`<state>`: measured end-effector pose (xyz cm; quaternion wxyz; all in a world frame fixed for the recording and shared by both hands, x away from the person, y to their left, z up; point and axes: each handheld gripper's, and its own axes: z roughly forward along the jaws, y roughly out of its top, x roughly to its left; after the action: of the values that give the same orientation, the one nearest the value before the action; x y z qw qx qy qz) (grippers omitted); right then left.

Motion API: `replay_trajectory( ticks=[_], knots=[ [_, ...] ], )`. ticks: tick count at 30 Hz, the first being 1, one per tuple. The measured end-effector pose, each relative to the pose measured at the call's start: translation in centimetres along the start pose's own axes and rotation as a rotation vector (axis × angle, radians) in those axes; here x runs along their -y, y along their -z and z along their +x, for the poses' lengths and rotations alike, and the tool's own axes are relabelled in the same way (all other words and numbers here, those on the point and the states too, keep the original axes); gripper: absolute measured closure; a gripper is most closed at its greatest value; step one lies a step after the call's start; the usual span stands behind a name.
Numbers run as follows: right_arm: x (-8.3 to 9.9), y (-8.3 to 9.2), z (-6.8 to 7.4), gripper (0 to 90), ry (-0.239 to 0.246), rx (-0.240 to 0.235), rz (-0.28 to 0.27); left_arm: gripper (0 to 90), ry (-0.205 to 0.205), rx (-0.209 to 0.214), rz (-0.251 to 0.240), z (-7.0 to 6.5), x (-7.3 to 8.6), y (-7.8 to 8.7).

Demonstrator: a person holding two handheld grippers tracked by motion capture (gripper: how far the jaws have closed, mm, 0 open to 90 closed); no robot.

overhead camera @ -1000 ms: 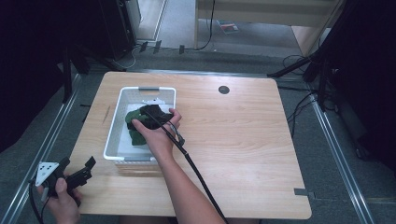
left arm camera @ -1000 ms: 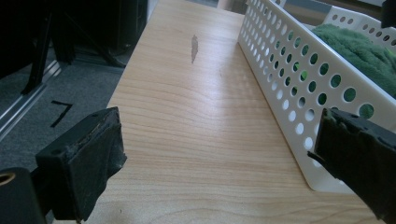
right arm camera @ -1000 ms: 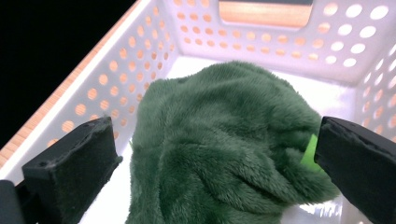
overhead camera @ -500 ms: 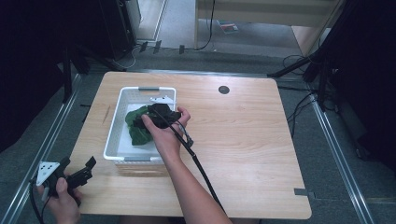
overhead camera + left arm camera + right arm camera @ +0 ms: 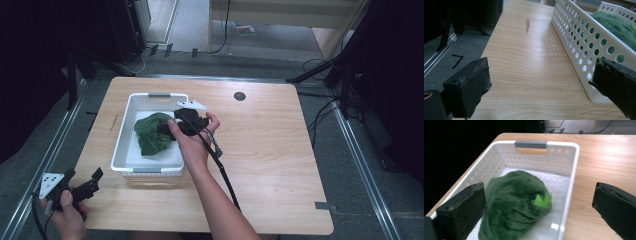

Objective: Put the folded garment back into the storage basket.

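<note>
A white perforated basket stands on the left half of the wooden table. A dark green plush cloth with a light green jagged bit lies heaped inside it. My right gripper hovers over the basket's right rim, pointing left at the plush. In the right gripper view it is open wide, the plush is just beyond the jaws, and the basket is below. My left gripper is held open at the table's front left corner. In the left gripper view it faces the basket's wall.
A small round black disc is set into the table near its far edge. A thin dark mark lies on the wood left of the basket. The right gripper's cable trails back along the forearm. Metal floor rails run beside the table.
The right gripper has drawn a little to the right, from over the plush towards the basket's right rim. The plush stays in the basket. The left gripper has hardly moved.
</note>
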<state>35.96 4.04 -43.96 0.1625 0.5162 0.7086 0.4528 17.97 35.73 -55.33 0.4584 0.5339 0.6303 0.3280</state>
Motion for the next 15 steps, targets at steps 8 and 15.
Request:
replay_trajectory(
  ticks=[8,15],
  knots=[
    [0.0,1.2,-2.1,0.0,-0.012,0.019,-0.014,1.8,-0.002,-0.001,0.004,0.0,0.0,0.0],
    [0.3,2.1,-4.1,0.0,-0.03,0.04,-0.026,1.7,-0.001,-0.001,0.003,0.0,0.0,0.0]
  ],
)
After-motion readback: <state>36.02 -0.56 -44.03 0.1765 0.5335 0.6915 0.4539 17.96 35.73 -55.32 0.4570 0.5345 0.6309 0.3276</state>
